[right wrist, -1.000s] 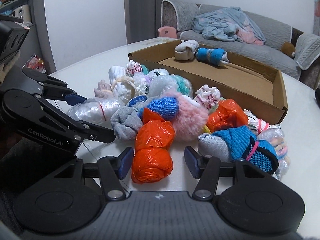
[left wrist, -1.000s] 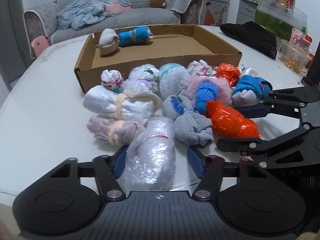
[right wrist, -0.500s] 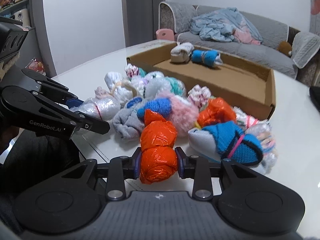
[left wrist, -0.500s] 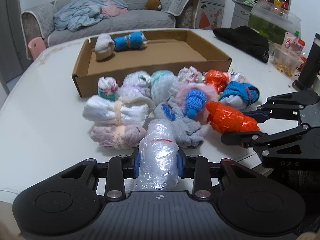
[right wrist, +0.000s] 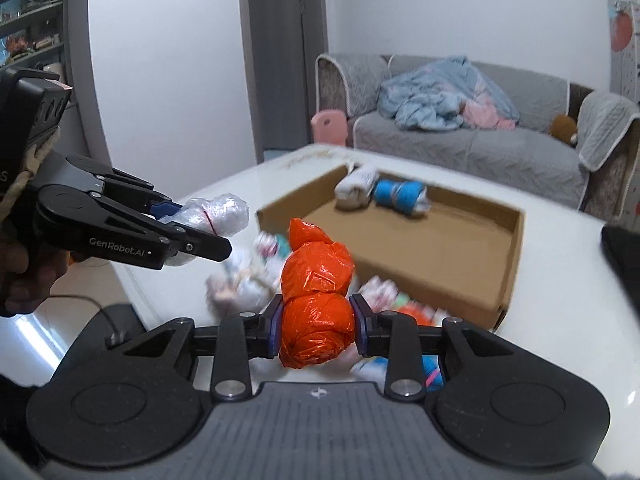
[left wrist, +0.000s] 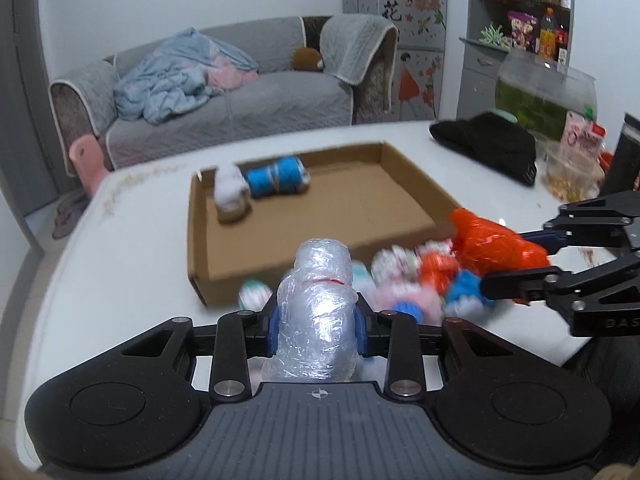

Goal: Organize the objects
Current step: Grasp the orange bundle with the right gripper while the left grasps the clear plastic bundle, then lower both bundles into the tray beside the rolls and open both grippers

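Note:
My left gripper (left wrist: 316,330) is shut on a clear plastic-wrapped bundle (left wrist: 316,312), held above the white table; the same bundle (right wrist: 212,216) shows at the left of the right wrist view. My right gripper (right wrist: 316,328) is shut on an orange plastic-wrapped bundle (right wrist: 316,300), seen also as the orange bundle (left wrist: 496,248) at the right of the left wrist view. Below both lies a blurred pile of rolled socks and wrapped bundles (left wrist: 404,280). Behind it stands an open cardboard tray (left wrist: 320,216) holding a white roll (left wrist: 230,192) and a blue roll (left wrist: 278,178) at its far left corner.
A black cloth (left wrist: 488,146), a glass fish bowl (left wrist: 544,96) and snack packets (left wrist: 580,148) sit at the table's far right. A grey sofa (left wrist: 224,108) with blankets stands beyond the table. A hand (right wrist: 28,272) holds the left gripper at the left of the right wrist view.
Both grippers closed on their bundles, the left on the clear one and the right on the orange one, then lifted them off the table. The pile now sits lower in both views.

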